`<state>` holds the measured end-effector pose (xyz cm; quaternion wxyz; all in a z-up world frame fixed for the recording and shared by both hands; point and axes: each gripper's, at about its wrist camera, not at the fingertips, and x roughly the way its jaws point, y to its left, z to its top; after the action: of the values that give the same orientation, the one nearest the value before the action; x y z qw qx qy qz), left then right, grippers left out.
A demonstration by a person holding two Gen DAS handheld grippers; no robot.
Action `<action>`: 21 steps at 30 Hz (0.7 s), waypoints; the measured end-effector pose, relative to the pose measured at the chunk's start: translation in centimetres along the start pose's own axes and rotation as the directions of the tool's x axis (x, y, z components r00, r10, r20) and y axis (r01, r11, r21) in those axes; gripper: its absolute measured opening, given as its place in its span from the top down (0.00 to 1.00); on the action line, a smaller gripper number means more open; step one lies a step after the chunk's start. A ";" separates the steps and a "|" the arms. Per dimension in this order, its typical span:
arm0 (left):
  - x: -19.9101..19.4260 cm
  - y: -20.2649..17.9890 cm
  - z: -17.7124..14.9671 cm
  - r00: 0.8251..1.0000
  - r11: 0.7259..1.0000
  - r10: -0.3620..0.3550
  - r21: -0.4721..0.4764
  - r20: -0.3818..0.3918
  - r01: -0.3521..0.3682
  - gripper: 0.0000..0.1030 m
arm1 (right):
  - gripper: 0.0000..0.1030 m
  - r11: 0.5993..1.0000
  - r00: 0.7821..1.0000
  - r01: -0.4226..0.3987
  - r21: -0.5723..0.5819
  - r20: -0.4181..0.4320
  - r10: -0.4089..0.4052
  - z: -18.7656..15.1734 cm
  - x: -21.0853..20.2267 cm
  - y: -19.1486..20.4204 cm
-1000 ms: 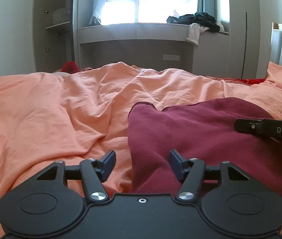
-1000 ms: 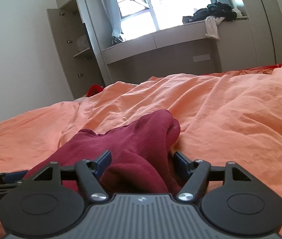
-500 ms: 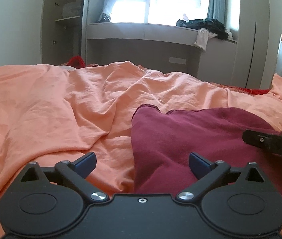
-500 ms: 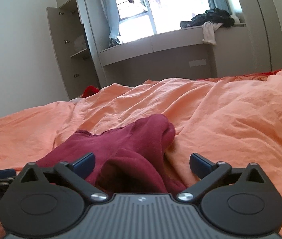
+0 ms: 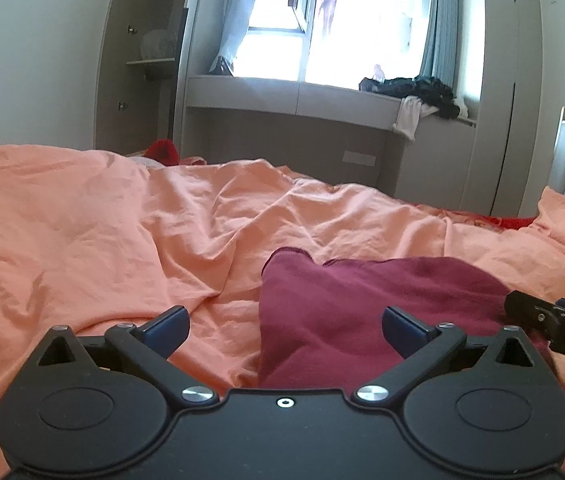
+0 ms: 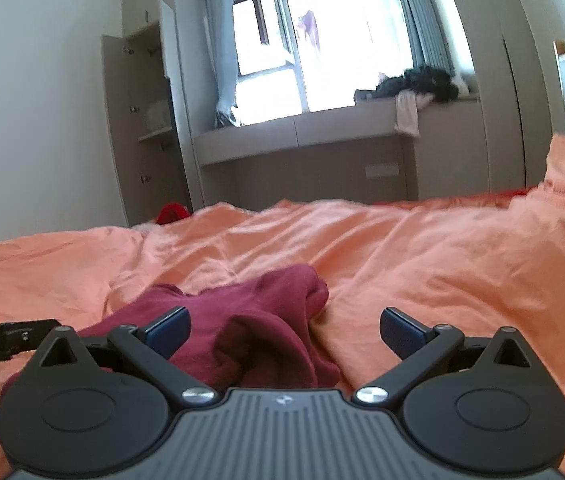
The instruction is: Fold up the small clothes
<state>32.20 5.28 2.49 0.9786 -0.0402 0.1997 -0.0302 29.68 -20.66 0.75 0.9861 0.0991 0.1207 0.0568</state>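
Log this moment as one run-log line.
task: fold small clothes | left gripper: jaws just opened, empty | right gripper: jaws just opened, empty | maroon garment: released, lying on orange bedcover

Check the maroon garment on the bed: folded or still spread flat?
Folded, roughly. The maroon garment lies doubled into a bunched layered mound on the orange bedsheet, not flat.

left wrist: low over bed [image 5: 82, 220], facing window [image 5: 322, 20] | right wrist: same, from right | shared: maroon garment [image 5: 342, 300]

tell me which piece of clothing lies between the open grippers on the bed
The maroon garment on the orange sheet. The dark clothes and white one sit far off on the window ledge.
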 end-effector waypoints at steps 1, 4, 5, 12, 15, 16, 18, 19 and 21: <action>-0.5 -0.1 0.0 1.000 1.000 -0.004 0.000 0.008 0.004 0.01 | 0.00 1.000 1.000 0.000 -0.011 0.018 0.000 0.1 -0.7 0.1; -2.2 -0.3 -0.1 1.000 1.000 -0.011 0.002 0.027 0.011 0.01 | 0.00 0.999 0.997 0.006 -0.050 0.083 -0.002 0.3 -2.9 0.6; -2.6 -0.2 -0.1 0.999 1.000 -0.014 0.004 0.031 0.014 0.01 | 0.00 0.998 0.995 0.008 -0.061 0.100 -0.002 0.4 -3.5 0.7; -7.1 0.2 -0.5 0.997 1.000 0.005 0.020 0.081 -0.007 0.01 | 0.00 0.999 0.983 0.001 -0.041 0.183 0.007 0.4 -7.6 0.9; -9.1 0.8 -0.7 0.994 1.000 0.010 -0.008 0.104 -0.009 0.01 | 0.00 0.999 0.978 -0.010 -0.033 0.209 0.017 0.2 -9.4 1.3; -9.8 1.0 -0.9 0.994 1.000 0.010 -0.013 0.110 -0.009 0.01 | 0.00 0.999 0.976 -0.011 -0.036 0.219 0.019 0.0 -10.0 1.4; -11.0 1.4 -1.2 0.993 1.000 0.014 -0.017 0.121 -0.012 0.00 | 0.00 0.999 0.970 -0.008 -0.051 0.240 0.020 -0.4 -11.2 1.8; -11.5 1.5 -1.3 0.992 1.000 0.017 -0.017 0.125 -0.015 0.00 | 0.00 0.998 0.968 -0.004 -0.062 0.251 0.019 -0.6 -11.9 1.9; -12.5 1.8 -1.7 0.991 1.000 0.020 -0.016 0.132 -0.018 0.00 | 0.00 0.997 0.962 0.008 -0.082 0.273 0.015 -1.2 -13.1 2.4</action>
<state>20.14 7.92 5.61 0.9895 -0.0476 0.1353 -0.0164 16.54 -19.88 3.10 0.9965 0.0653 -0.0190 0.0495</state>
